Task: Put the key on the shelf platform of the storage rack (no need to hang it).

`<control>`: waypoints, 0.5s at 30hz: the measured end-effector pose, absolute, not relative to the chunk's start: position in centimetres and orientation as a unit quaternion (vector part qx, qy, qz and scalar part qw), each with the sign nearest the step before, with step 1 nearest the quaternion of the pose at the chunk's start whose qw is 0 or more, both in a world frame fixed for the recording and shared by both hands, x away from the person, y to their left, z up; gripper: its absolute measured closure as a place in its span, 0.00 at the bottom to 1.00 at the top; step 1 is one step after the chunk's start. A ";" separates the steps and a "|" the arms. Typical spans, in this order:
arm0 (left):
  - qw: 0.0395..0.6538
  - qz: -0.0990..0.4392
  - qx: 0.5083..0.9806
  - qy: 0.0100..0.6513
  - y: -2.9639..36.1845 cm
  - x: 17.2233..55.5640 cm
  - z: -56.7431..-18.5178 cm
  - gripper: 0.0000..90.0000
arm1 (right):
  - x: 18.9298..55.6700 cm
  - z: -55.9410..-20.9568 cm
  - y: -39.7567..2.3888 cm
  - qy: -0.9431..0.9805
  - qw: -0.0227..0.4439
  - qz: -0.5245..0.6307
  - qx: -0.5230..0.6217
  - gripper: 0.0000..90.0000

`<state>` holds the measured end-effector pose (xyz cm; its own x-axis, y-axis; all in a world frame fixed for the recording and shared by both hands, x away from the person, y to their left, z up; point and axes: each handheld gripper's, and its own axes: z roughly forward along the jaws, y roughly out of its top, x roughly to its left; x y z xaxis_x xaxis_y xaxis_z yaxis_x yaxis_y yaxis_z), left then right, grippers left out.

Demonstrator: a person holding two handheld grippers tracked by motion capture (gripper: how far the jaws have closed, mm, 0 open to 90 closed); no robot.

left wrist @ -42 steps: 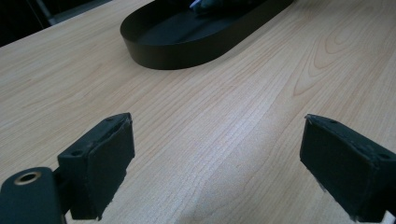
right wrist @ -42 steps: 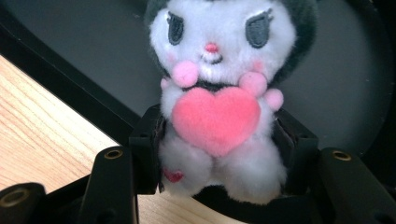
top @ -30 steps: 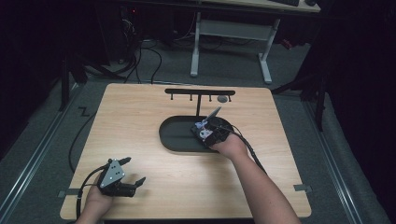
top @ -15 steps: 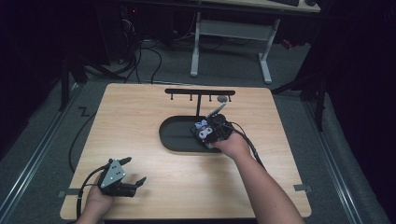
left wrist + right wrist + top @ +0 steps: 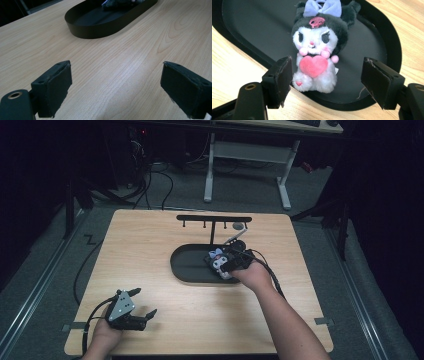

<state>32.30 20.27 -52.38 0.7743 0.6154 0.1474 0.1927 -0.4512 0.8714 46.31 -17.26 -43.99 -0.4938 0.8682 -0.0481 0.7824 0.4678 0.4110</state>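
Plush toy (image 5: 317, 53) sits in black oval tray (image 5: 387, 37), frame center, leaning on near rim. Right gripper (image 5: 325, 80) jaws just opened, spread clear of it; back straight out w/o snagging. Left gripper (image 5: 117, 92) spread, empty.

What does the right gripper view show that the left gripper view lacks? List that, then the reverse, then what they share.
Right gripper view: the plush toy seen close up, with its face, purple bow and pink heart, between the jaws of the right gripper, which have just been opening. Left gripper view: the left gripper, jaws wide open over bare table, and the tray seen from the side. Shared: the black oval tray, the wooden table, and the plush toy lying in the tray.
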 end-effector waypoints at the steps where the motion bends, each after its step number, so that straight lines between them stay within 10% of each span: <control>1: 0.462 0.228 0.821 0.247 20.3 32.3 -52.4 0.12 | 46.2 -43.9 -17.3 0.846 0.126 0.172 0.488 0.29; 15: 0.459 0.224 0.823 0.248 20.2 32.3 -52.5 0.12 | 45.9 -43.8 -17.3 0.853 0.136 0.176 0.473 0.28</control>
